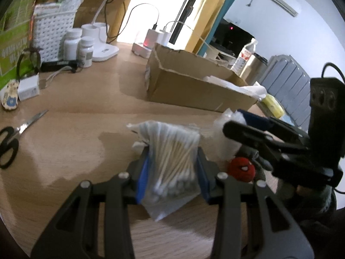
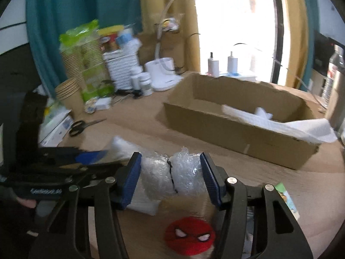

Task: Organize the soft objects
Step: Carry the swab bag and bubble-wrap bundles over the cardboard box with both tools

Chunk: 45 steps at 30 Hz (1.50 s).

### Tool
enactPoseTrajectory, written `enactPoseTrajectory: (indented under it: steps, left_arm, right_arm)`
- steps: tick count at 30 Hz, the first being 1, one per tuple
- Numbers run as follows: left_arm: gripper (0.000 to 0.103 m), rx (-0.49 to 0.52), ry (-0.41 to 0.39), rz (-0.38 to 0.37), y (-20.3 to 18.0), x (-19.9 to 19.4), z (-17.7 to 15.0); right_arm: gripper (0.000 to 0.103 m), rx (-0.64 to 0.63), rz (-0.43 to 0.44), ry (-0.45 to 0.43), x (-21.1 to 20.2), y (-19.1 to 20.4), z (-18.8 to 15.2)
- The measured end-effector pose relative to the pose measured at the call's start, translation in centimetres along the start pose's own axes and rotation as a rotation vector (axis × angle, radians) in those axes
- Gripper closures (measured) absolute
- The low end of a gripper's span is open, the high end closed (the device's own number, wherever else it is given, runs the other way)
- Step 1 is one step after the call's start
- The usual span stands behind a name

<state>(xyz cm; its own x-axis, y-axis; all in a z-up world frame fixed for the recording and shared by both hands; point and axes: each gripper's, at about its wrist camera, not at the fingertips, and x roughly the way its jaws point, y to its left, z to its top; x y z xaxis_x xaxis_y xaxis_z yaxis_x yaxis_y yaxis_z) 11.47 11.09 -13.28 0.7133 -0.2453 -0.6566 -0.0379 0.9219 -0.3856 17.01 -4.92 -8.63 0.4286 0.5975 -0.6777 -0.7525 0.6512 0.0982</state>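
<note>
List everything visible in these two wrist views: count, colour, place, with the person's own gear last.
Bag of cotton swabs: one, clear bag, wooden sticks; between the left tongs' pads.
Bubble-wrap bundle: one, clear, tied at the middle; between the right tongs' pads.
Round plush: one, red with white eyes; on the table below the right tongs.
Cardboard box: one, brown, open; behind, white paper draped over its rim.
Scissors: one, black handles; left on the table.
Pill bottles: two, white; far left by the white basket.
Paper cups: stacks, brown; far left.
Desk lamp: one, white; back.
Wooden table: one, tan.
Left tongs: black, blue pads.
Right tongs: same.
</note>
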Motion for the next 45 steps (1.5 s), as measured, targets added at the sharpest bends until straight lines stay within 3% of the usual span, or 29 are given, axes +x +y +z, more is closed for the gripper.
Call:
enactPoseTrajectory:
  steps: [4, 19, 32, 45]
  left_arm:
    - [0.062, -0.019, 0.003, -0.022, 0.3, 0.1, -0.1]
    - [0.062, 0.012, -0.062, 0.008, 0.2, -2.6, 1.8]
    - [0.062, 0.08, -0.099, 0.034, -2.7, -3.2, 3.9]
    - [0.062, 0.131, -0.11, 0.041, -5.7, -1.3, 6.8]
  right_arm:
    - [0.045, -0.031, 0.042, 0.085, 2.1, 1.0, -1.1]
    - [0.046, -0.042, 0.002, 0.089, 2.7, 1.0, -1.7]
    - [0.046, -0.011, -0.031, -0.042, -1.7, -1.2, 0.5]
    - [0.046, 0.024, -0.089, -0.123, -4.9, -5.1, 2.0]
